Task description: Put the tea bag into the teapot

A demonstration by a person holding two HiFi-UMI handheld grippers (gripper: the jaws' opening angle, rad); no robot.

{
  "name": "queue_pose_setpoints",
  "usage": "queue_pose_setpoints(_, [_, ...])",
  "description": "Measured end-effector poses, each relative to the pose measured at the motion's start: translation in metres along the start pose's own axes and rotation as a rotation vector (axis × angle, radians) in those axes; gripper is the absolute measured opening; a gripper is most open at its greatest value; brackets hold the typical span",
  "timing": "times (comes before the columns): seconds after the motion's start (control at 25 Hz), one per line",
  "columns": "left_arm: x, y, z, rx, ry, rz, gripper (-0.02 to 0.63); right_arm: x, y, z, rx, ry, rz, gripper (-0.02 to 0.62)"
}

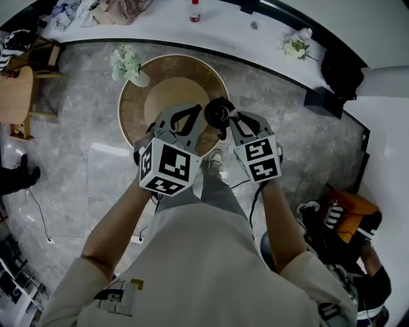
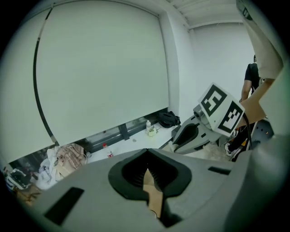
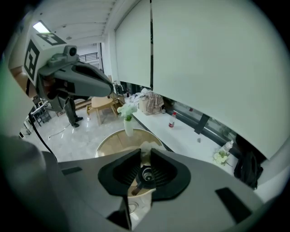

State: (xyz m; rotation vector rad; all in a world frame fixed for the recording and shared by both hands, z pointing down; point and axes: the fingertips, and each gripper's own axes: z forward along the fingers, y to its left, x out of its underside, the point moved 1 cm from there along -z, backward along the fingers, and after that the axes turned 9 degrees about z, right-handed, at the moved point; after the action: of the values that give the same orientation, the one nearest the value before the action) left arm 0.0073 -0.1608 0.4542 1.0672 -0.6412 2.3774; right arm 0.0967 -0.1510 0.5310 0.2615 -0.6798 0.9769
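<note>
Left gripper [image 2: 147, 171] is clamped on tea bag [image 2: 153, 197], right gripper [image 3: 144, 164] on teapot [image 3: 146, 176], over round table's [image 1: 135, 121] near edge; bag not yet inserted.

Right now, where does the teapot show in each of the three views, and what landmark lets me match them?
Head view: teapot at centre, held by the right gripper, overlapping the round table's right edge.
Left gripper view: not made out; only the right gripper's body shows, at right.
Right gripper view: lower centre, between that gripper's jaws.
Shared landmark: red-capped bottle on the white ledge, in all three views.
</note>
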Motion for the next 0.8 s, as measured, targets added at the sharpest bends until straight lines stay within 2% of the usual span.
queue_pose_setpoints(0.6, [0.073, -0.021, 0.082, 0.105, 0.145, -0.014, 0.008, 0.086, -0.027, 0.105, -0.034, 0.204, 0.092, 0.064])
queue_pose_setpoints(0.8, [0.098, -0.032, 0.101, 0.145, 0.182, -0.049, 0.008, 0.102, -0.028, 0.135, -0.044, 0.245, 0.112, 0.064])
